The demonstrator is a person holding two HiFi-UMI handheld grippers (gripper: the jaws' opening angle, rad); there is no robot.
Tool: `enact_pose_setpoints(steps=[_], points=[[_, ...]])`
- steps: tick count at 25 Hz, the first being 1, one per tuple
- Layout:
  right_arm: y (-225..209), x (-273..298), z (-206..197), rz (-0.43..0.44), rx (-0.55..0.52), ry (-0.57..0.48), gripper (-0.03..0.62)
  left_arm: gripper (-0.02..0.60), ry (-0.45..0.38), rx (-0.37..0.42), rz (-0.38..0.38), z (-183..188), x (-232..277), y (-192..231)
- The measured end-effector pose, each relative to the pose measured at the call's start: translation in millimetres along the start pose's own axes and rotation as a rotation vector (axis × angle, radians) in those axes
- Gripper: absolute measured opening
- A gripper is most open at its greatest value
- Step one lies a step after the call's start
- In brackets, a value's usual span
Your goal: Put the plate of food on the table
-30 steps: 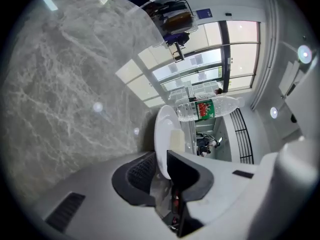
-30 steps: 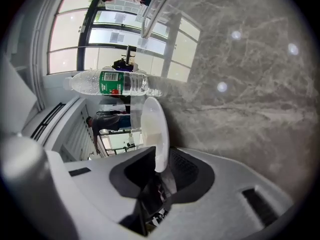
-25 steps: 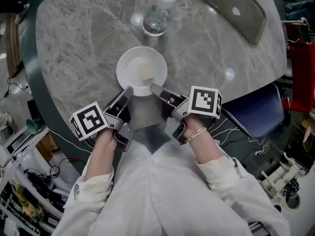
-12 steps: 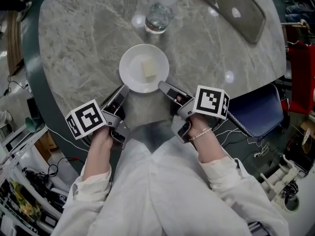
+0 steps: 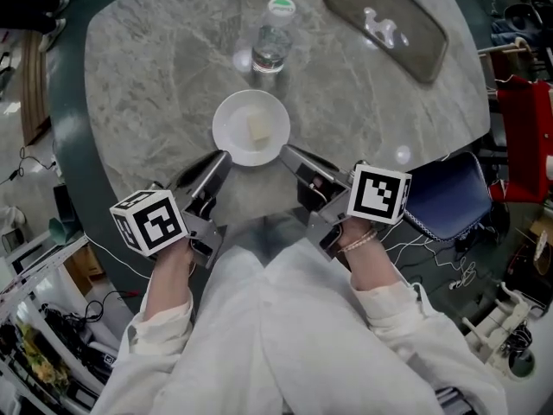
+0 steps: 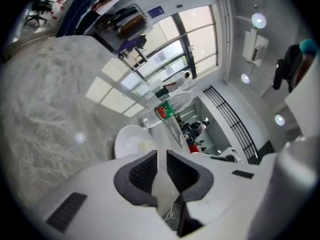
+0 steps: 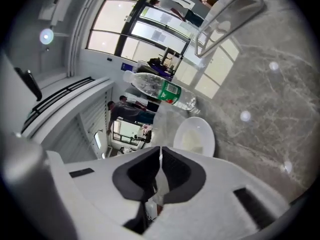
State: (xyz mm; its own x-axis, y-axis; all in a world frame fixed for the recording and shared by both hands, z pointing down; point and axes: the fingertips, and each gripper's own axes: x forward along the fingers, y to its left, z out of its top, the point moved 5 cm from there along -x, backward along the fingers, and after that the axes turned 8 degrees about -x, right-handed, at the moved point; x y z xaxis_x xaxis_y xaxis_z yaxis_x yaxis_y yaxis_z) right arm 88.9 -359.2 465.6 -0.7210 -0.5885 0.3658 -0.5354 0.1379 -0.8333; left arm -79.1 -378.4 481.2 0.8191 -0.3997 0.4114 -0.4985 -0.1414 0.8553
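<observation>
Your right gripper has just been closing. Its pads now stand together with barely a hairline between them, and nothing is caught there. Your left gripper is clenched almost as far, with only a thin slit between its pads, and it too is empty. Neither one grips the plate.

The plate sits flat on the grey marbled table, near your edge and about midway across, with a pale block of food at its centre. From above, your left tips lie just beside its near-left rim and your right tips just beside its near-right rim. In both gripper views the plate lies beyond the jaws and lower, not between them.

Both grippers slant away from you and converge on the plate, tilted somewhat downward. Your left hand and right hand hold them just past the table's near edge, over your lap. The left marker cube and right marker cube sit just ahead of the wrists. A water bottle stands just beyond the plate, and a dark tray lies at the far right.
</observation>
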Motion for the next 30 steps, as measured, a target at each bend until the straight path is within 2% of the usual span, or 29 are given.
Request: enact_pose_setpoints(steps=[4, 9, 13, 17, 21, 25, 30], points=[[32.8, -12.0, 9.8, 0.038, -0.107, -0.013, 0.008, 0.061, -0.015, 0.175, -0.081, 8.9, -12.7, -38.7], [58.8, -27.3, -0.1, 0.008, -0.273, 0.075, 0.005, 0.025, -0.052, 0.294, -0.122, 6.0, -29.0, -68.4], [64.5, -28.6, -0.9, 0.02, -0.288, 0.079, 0.003, 0.021, -0.039, 0.323, -0.13, 2.9, -31.8, -85.3], [74.0, -30.9, -6.1, 0.031, -0.351, 0.096, 0.002, 0.021, -0.026, 0.327, -0.163, -7.6, -33.1, -96.0], [80.8, -33.0, -10.1, 0.029, -0.403, 0.101, 0.002, 0.02, 0.006, 0.375, -0.149, -23.1, -33.6, -104.2], [85.7, -38.2, -4.2, 0.036, -0.413, 0.065, 0.002, 0.02, 0.006, 0.361, -0.157, -27.2, -35.1, -105.9], [93.6, -36.6, -8.4, 0.073, -0.392, 0.045, 0.002, 0.02, 0.009, 0.382, -0.164, -29.5, -34.8, -110.0]])
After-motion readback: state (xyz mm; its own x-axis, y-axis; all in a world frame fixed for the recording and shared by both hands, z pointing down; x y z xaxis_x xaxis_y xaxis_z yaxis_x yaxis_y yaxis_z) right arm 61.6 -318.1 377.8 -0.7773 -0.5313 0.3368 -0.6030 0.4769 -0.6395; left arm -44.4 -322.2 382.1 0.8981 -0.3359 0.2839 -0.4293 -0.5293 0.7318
